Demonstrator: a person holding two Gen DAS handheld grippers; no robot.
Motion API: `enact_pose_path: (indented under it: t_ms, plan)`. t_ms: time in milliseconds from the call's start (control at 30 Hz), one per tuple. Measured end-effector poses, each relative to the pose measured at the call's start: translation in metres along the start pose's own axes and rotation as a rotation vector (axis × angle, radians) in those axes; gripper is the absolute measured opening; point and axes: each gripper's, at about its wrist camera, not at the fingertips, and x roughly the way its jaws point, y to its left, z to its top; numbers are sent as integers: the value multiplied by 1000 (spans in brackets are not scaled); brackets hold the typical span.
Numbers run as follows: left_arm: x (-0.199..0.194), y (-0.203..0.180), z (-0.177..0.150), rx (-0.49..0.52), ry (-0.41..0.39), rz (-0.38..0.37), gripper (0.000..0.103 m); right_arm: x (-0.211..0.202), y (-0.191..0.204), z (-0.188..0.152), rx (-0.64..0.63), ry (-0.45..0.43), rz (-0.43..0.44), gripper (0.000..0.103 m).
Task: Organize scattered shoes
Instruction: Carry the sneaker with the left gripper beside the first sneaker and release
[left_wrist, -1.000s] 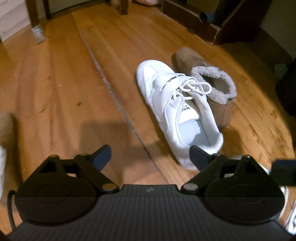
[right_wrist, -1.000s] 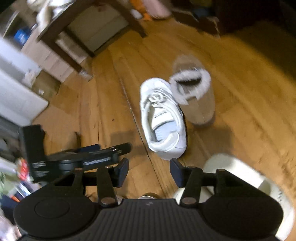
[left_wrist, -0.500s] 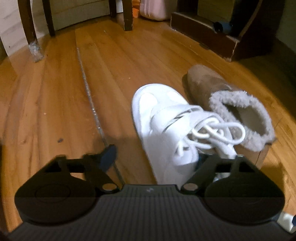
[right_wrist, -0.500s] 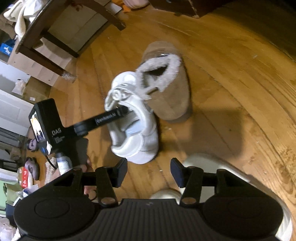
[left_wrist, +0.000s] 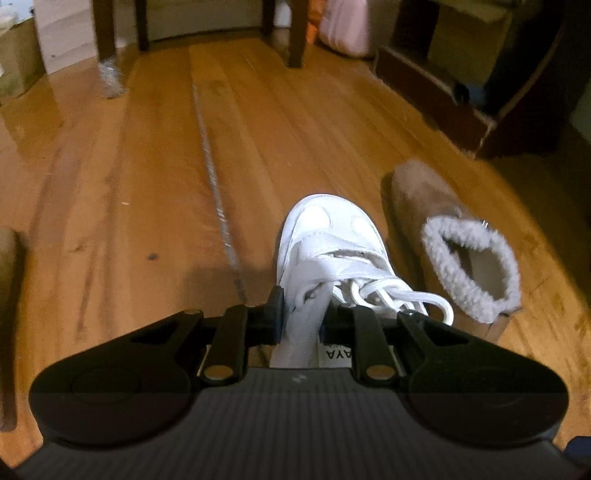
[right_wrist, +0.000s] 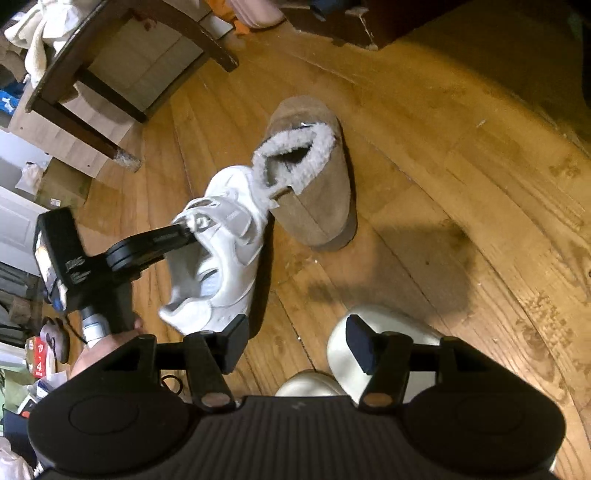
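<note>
- Gripping the white sneaker (left_wrist: 325, 251) by its tongue, left gripper (left_wrist: 301, 314) has just been closing; insole letters "AYA" legible.
- Sneaker lies on wooden floor (left_wrist: 129, 177); tan slipper (left_wrist: 454, 236) at its 3 o'clock.
- Right gripper (right_wrist: 295, 343), jaws apart and just widening, hovers over cream shoe (right_wrist: 391, 325).

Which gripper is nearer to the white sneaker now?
Left. The left gripper is shut on the white sneaker at its side wall. The right gripper is open, apart from it, above a cream shoe.

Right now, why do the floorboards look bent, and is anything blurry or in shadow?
Both views: fisheye lenses bow the wooden floorboards. Left wrist view: far furniture smeared, corners dark. Right wrist view: the white lace-up sneaker slightly blurred; a dark shadow beside the tan fleece-lined slipper; warm, dim light.
</note>
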Motion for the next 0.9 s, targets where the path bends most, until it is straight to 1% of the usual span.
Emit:
enact_pose_path:
  t_ms: [100,200,233,367,400,467,533,600,667,733,800,833,900]
  plan:
    - [-34,15,2,-15,-21,-16,16,-10,9,-5,-21,-1,3,60]
    - [-84,35,-2,-12,-60,-26,16,-22,28,-13,-60,7,20,60]
    - [-103,43,-5,-9,-72,-25,17,-25,35,-16,-61,21,38,61]
    - [-179,84,-30,-9,-109,10,17,-32,65,-34,-23,163,202,61]
    - [-196,95,-38,-12,-117,22,17,-33,72,-37,-27,181,217,61]
    - [-213,108,-48,-23,-123,38,17,-36,100,-54,-86,240,241,61]
    - [-243,138,-75,-62,-113,71,17,-35,119,-67,-130,272,252,65]
    - [-271,168,-105,-103,-93,107,17,-32,142,-84,-183,314,264,65]
    - [-288,191,-132,-146,-67,138,17,-23,169,-108,-255,373,271,65]
    - [-302,214,-160,-207,-40,163,18,-19,184,-123,-298,407,275,65]
    - [-312,234,-186,-268,-14,184,18,-8,206,-148,-376,451,276,65]
    - [-313,241,-194,-283,-6,192,18,-3,218,-160,-417,473,276,65]
    - [-314,254,-213,-309,11,202,18,3,235,-176,-480,488,272,65]
